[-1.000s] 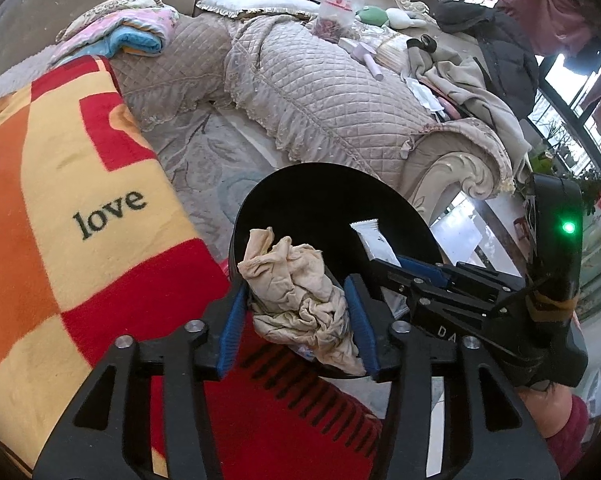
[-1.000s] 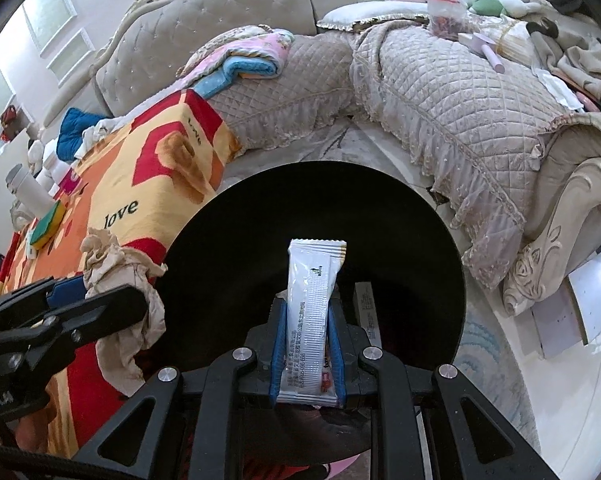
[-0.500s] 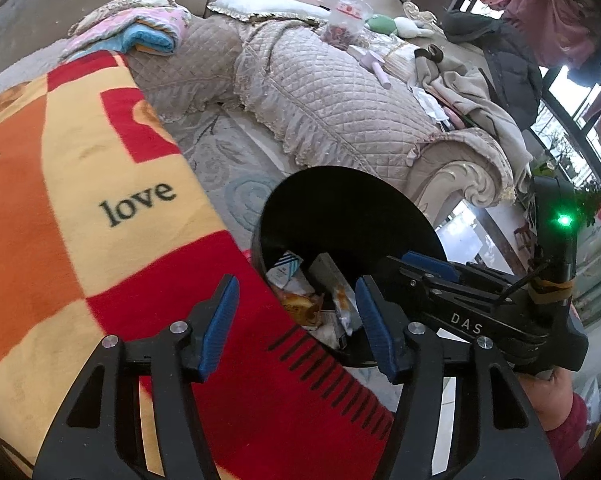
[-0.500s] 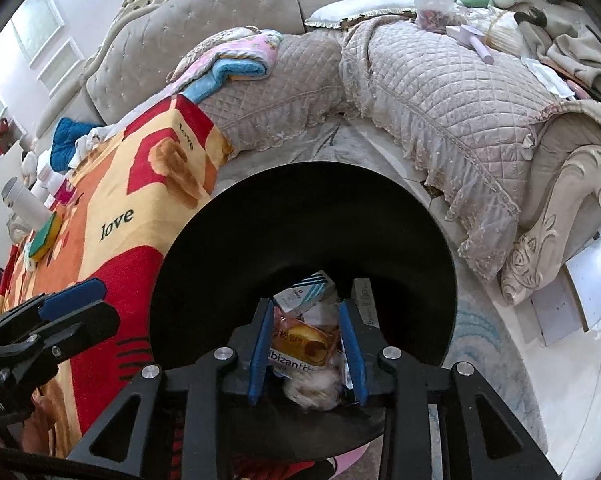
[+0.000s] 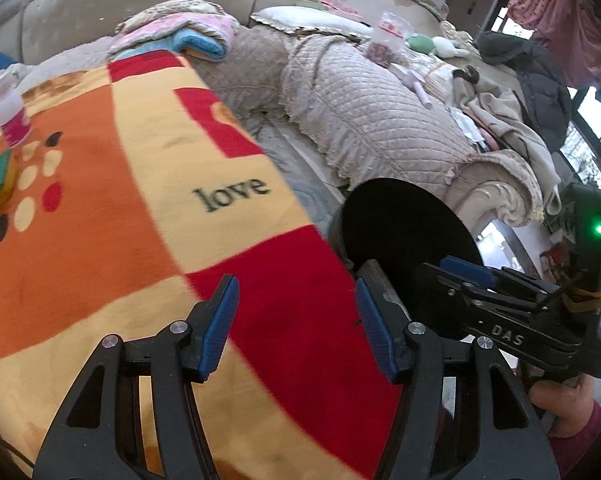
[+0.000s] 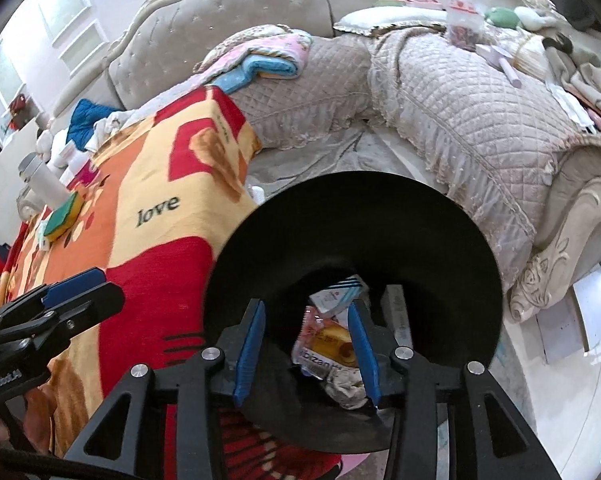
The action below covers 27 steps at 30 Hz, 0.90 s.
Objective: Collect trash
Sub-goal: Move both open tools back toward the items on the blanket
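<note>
Both loads have just gone into the bin [image 6: 356, 216]: a second ago the left gripper [image 5: 296, 320] pinched a crumpled tissue at the rim and the right gripper [image 6: 308, 348] clamped a white sachet upright over the opening, and now neither holds anything. The left gripper's jaws stand spread with only the blanket [image 5: 140, 184] showing between them, and it has swung away from the bin, which now sits to its right. The right gripper hangs over the bin's mouth, its jaws opening with nothing between the pads; through the gap the trash [image 6: 332, 340] lies at the bottom, a snack wrapper, a blue-striped packet and a crumpled wad that may be the tissue. The sachet itself I cannot pick out for certain among it. So 2 pieces look delivered, and this round of the task seems done. The next call is probably a search for more rubbish on the blanket, where a bottle [image 5: 10, 116] and a sponge [image 6: 62, 218] sit at the far end; whether those count as trash I cannot tell.
</note>
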Available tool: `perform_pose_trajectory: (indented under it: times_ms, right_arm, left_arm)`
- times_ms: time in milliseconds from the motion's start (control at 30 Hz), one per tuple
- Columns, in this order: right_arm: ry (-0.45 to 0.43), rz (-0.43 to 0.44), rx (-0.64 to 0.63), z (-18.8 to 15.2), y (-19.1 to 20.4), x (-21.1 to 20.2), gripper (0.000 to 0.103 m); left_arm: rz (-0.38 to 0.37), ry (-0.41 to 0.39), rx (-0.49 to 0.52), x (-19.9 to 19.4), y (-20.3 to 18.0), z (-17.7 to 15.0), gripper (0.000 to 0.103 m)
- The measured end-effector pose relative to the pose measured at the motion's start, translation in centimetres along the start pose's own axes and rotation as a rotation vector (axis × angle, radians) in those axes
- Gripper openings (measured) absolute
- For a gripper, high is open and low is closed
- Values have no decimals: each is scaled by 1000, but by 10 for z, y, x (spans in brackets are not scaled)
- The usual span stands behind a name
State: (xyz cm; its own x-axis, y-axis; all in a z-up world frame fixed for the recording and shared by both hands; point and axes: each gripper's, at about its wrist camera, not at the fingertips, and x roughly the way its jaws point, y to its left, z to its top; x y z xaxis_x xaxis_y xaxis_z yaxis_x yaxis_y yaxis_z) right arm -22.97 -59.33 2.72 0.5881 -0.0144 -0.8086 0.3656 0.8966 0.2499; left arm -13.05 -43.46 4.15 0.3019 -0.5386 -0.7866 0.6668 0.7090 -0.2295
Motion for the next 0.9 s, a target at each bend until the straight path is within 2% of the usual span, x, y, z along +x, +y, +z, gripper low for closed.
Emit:
perform_pose_trajectory:
  times_ms: [333, 767, 900]
  right_arm:
    - [22, 45, -96, 4, 53, 8, 43]
    - [58, 106, -210, 3, 123, 22, 44]
    - [66, 124, -245, 0, 143, 24, 47]
  left_arm:
    - [131, -48, -67, -26, 52, -9, 59]
    - [326, -59, -150, -58, 122, -31, 59]
    - [353, -61, -178, -69, 138, -39, 59]
